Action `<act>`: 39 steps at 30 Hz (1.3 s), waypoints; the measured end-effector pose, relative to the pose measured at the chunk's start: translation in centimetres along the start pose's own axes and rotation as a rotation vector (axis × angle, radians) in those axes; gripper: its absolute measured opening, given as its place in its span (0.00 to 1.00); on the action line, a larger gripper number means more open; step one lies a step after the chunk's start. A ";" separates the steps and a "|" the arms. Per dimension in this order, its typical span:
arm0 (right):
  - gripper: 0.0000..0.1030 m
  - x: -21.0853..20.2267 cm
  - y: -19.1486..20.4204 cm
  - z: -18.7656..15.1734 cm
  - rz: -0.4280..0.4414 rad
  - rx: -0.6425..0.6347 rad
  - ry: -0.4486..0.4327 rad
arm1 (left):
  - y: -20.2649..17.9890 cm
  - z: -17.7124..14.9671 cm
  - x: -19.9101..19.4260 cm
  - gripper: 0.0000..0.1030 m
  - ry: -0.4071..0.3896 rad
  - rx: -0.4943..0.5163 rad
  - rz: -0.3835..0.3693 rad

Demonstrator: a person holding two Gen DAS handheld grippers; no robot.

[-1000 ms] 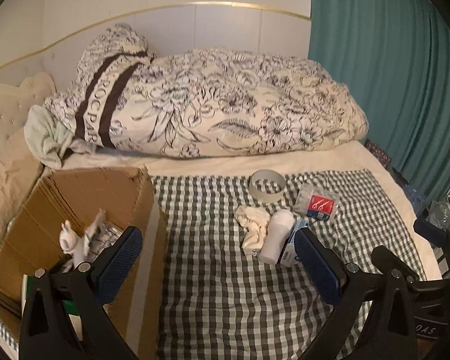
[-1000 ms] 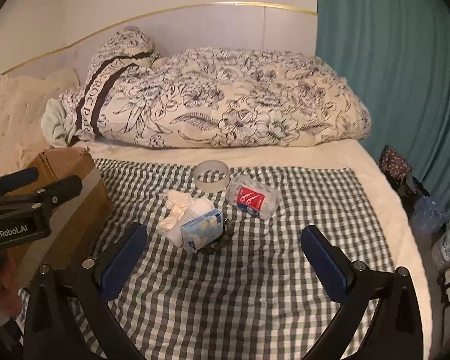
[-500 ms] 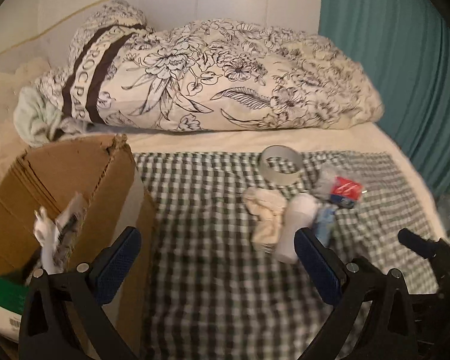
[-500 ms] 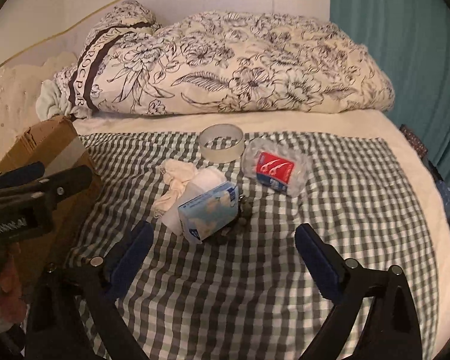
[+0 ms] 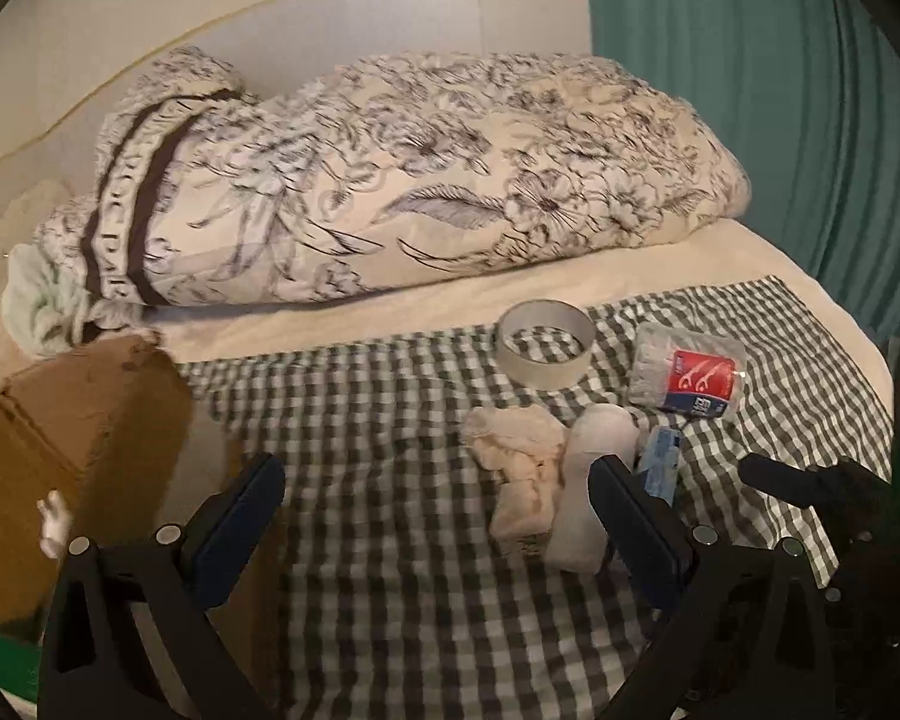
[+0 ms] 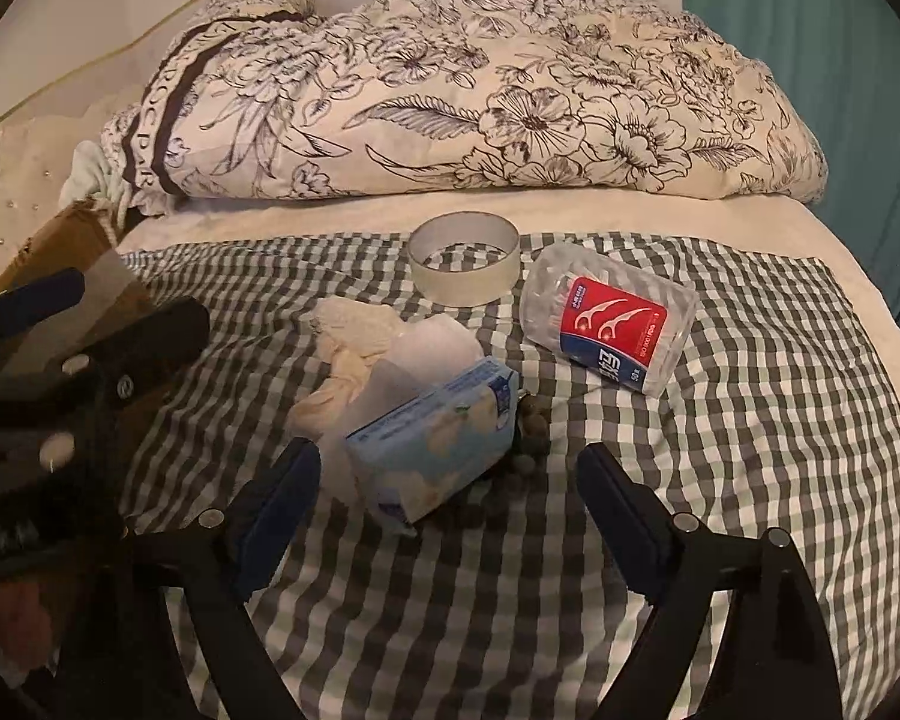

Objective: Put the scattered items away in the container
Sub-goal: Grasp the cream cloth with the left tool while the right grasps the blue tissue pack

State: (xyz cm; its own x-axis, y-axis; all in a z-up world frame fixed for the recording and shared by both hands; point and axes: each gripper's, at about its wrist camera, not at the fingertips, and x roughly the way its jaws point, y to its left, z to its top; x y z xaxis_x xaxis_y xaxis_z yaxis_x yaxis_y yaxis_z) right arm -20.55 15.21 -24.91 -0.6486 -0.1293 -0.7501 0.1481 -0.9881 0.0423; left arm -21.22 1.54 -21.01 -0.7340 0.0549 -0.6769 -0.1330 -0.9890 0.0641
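Note:
A cardboard box (image 5: 78,420) stands at the left on the checked cloth (image 5: 390,450); a white figurine (image 5: 54,525) shows inside it. On the cloth lie a tape roll (image 6: 463,264), a clear floss-pick tub with a red label (image 6: 609,324), a blue carton (image 6: 435,441), a white bottle (image 5: 588,498), a cream rag (image 6: 348,354) and dark beads (image 6: 531,438). My right gripper (image 6: 447,516) is open, low over the cloth, just short of the blue carton. My left gripper (image 5: 435,522) is open and empty, between the box and the rag.
A rolled floral duvet (image 6: 480,96) lies across the bed behind the items. A teal curtain (image 5: 780,120) hangs at the right. The bed's right edge (image 6: 858,312) drops off past the cloth. The left gripper's body (image 6: 60,390) shows at the left of the right wrist view.
Both grippers have moved forward and down toward the items. The right gripper has closed in on the blue carton. The left view has swung right, away from the box.

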 end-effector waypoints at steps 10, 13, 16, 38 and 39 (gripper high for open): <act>0.43 2.4 -2.7 -0.7 -0.012 0.073 0.068 | 0.4 -1.3 5.7 1.00 0.119 -0.074 -0.058; 0.41 2.3 -3.4 -0.9 -0.008 0.088 0.061 | 0.1 -1.6 7.0 1.00 0.135 -0.073 -0.059; 0.37 2.0 -3.4 -0.9 -0.011 0.081 0.054 | -0.6 -1.5 7.9 1.00 0.143 -0.057 -0.067; 0.21 -1.3 -4.4 -1.4 -0.003 0.120 0.014 | -2.9 -1.0 6.7 0.11 0.142 0.005 -0.096; 0.20 -1.6 -4.4 -1.5 -0.003 0.120 0.014 | -2.8 -1.0 6.3 0.11 0.141 0.002 -0.089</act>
State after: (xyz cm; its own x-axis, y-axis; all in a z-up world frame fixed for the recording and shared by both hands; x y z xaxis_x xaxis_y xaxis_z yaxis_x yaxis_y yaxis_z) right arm -19.04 19.91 -24.91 -0.6381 -0.1257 -0.7596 0.0547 -0.9915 0.1181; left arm -24.81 4.51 -26.16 -0.6186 0.1227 -0.7761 -0.1946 -0.9809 0.0001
